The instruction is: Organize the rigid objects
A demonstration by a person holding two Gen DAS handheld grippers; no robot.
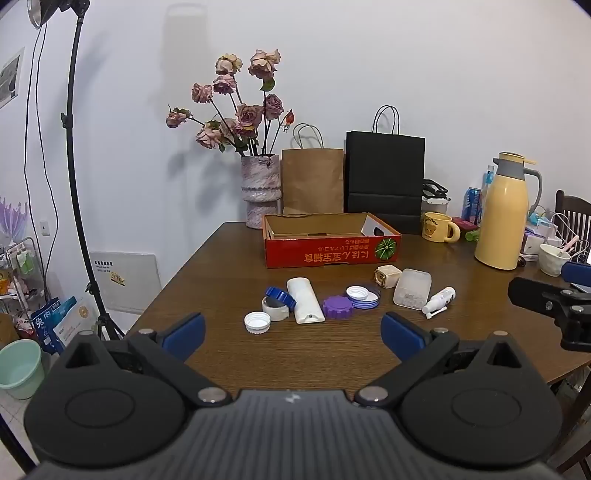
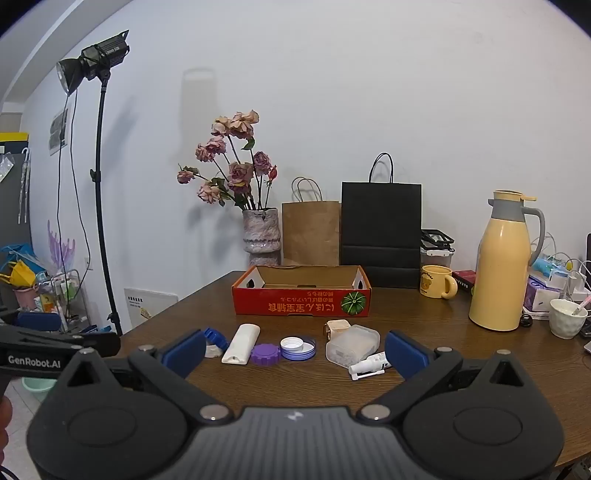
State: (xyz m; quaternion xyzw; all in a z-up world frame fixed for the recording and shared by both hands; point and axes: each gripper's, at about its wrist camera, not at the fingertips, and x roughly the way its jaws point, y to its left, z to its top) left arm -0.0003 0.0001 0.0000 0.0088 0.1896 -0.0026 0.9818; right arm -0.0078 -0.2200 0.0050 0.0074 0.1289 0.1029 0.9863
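Right wrist view: blue ridged plastic cap (image 2: pixel 215 336) and white tape roll (image 2: pixel 211 350) partly hidden behind left blue finger pad (image 2: pixel 183 353) of right gripper. Beige square charger block (image 2: pixel 337 327) mostly hidden behind translucent plastic lidded box (image 2: pixel 352 345). Small white spray bottle (image 2: pixel 369 365): label print too small to read.

Left wrist view: floor lamp head (image 1: pixel 37 13) cut off by top left edge. Dark wooden chair (image 1: pixel 572 210) cut off at right edge. Contents of translucent box blurred. Red cardboard tray (image 1: pixel 328 254) interior floor hidden by front wall.
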